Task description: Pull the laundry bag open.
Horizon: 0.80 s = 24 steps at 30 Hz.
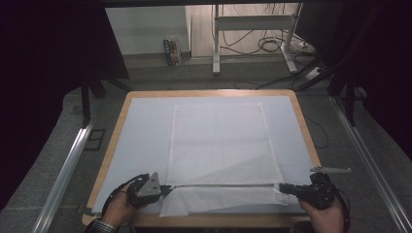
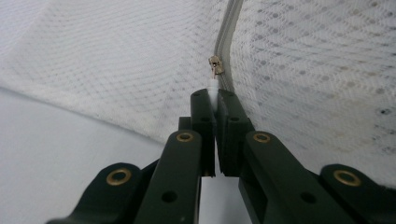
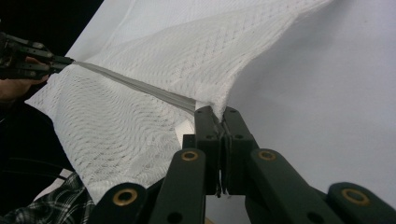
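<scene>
White mesh laundry bag point(image 1: 221, 145) lies flat on the pale sheet point(image 1: 141, 136) covering the wooden table point(image 1: 119, 121), w/ its near end lifted and folded back along the zipper point(image 1: 218, 185). Everything below is placed relative to that bag.

Left gripper point(image 1: 165, 188) sits at the bag's near-left corner, jaws pressed together on the small white zip tab point(image 2: 213, 88). In the left gripper view the metal slider point(image 2: 215, 65) shows just past the jaw tips, and the zipper track point(image 2: 226, 37) runs away from it between two mesh panels.

Right gripper point(image 1: 285, 188) is at the bag's near-right corner, jaws pinched tight on the fabric at the zipper's end point(image 3: 205, 106). In the right gripper view the zipper point(image 3: 135, 86) stretches taut across the bag to the other gripper point(image 3: 65, 60), held in a hand point(image 3: 14, 86) at the far side.

Between the two grippers the zipper line looks straight and tensioned, w/ a flap of mesh point(image 1: 218, 199) hanging on the near side of it, resting on the sheet close to the table's front edge. Rest of the bag spreads smooth toward the table's far edge. Person's plaid sleeve point(image 3: 60, 200) shows under the bag's near edge in the right gripper view.
</scene>
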{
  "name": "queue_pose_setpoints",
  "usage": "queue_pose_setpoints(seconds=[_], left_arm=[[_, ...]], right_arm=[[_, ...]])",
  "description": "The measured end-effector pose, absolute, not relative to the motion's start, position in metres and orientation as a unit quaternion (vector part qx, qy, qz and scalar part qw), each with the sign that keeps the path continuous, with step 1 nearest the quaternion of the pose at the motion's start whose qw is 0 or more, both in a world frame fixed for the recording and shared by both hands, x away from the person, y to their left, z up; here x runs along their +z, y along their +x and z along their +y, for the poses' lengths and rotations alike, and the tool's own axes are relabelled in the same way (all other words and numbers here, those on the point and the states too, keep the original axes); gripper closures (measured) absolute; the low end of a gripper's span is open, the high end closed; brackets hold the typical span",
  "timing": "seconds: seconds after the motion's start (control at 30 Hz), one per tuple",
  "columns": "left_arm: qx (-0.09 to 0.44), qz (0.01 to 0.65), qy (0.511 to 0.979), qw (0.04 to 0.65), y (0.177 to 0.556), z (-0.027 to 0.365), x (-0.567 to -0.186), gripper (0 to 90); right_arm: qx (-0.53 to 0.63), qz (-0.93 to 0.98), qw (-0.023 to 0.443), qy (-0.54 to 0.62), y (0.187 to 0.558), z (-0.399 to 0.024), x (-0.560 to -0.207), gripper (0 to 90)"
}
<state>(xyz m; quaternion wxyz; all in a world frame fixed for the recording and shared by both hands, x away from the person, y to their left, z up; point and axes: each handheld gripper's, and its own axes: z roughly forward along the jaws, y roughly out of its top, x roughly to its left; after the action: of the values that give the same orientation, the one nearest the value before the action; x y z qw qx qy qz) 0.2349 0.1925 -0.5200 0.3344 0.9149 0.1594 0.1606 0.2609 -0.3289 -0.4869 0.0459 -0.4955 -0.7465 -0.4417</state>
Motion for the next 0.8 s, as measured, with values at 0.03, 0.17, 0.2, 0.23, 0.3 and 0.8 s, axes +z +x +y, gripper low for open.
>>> queue_pose_setpoints(seconds=[0.03,0.17,0.2,0.23,0.3,0.8], left_arm=[[0.161,0.16,0.915,0.333,0.234,0.194,-0.52,87.5],[0.166,0.173,0.915,0.324,0.231,0.203,-0.522,87.5],[0.169,0.177,0.915,0.322,0.231,0.206,-0.522,87.5],[0.172,0.184,0.914,0.317,0.23,0.211,-0.523,87.5],[0.173,0.189,0.913,0.318,0.229,0.214,-0.523,87.6],[0.149,0.19,0.92,0.309,0.225,0.221,-0.529,85.5]], right_arm=[[-0.44,-0.747,0.044,-0.496,0.261,-0.329,-0.487,86.3],[-0.441,-0.745,0.038,-0.499,0.261,-0.33,-0.486,86.3],[-0.439,-0.745,0.035,-0.501,0.26,-0.331,-0.486,86.3],[-0.438,-0.744,0.031,-0.504,0.26,-0.332,-0.486,86.3],[-0.437,-0.742,0.026,-0.508,0.26,-0.334,-0.486,86.3],[-0.422,-0.76,0.046,-0.493,0.261,-0.33,-0.489,85.1]])
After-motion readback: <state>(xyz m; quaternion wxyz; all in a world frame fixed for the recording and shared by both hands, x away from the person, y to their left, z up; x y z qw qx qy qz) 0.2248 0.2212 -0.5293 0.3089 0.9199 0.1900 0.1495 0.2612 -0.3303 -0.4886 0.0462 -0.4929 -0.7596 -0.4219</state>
